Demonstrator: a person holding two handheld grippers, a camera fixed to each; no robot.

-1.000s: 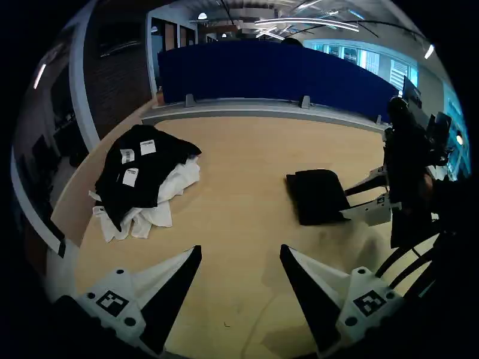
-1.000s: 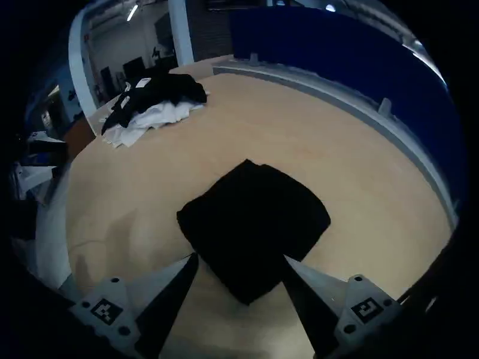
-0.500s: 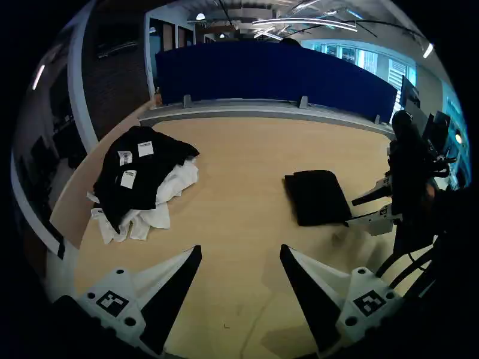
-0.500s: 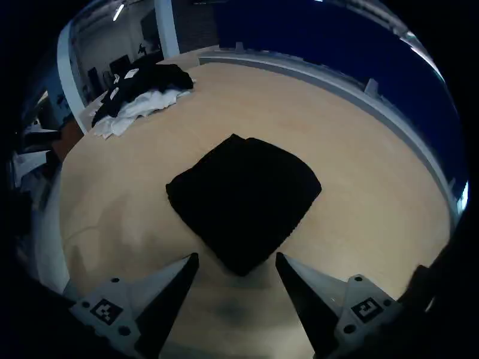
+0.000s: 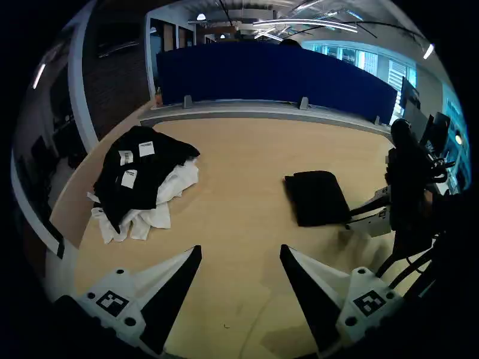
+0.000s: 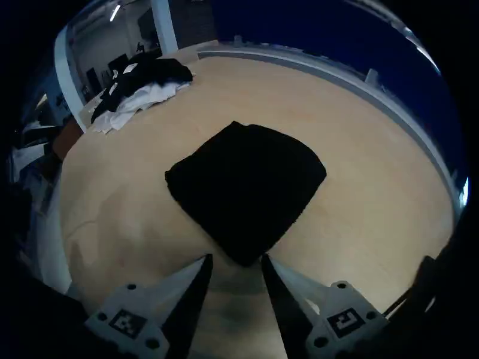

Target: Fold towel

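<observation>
The black towel [image 6: 245, 194] lay as a compact, layered rectangle on the pale wooden table [image 6: 371, 197], its edges roughly square and no loose flap showing. By that evidence the folding appeared largely or wholly done. You held the right gripper [image 6: 236, 258] low at the towel's nearest corner, jaws drawn to a narrow gap, with the corner tip lying between or just ahead of the fingertips. Neither finger could be seen pressing on the cloth, so no grip was established. In the left gripper view the same gripper sat at the towel's edge, fingers close to the tabletop. Your left gripper [image 5: 239, 246] hovered over bare table well apart from the towel, jaws wide and holding nothing. A heap of black and white cloths [image 5: 141, 179] sat near the table's far left edge, well apart from the towel. What was left, judged from this layout, was at most a last half-fold, a tidying of the corner, or setting the finished towel aside.
</observation>
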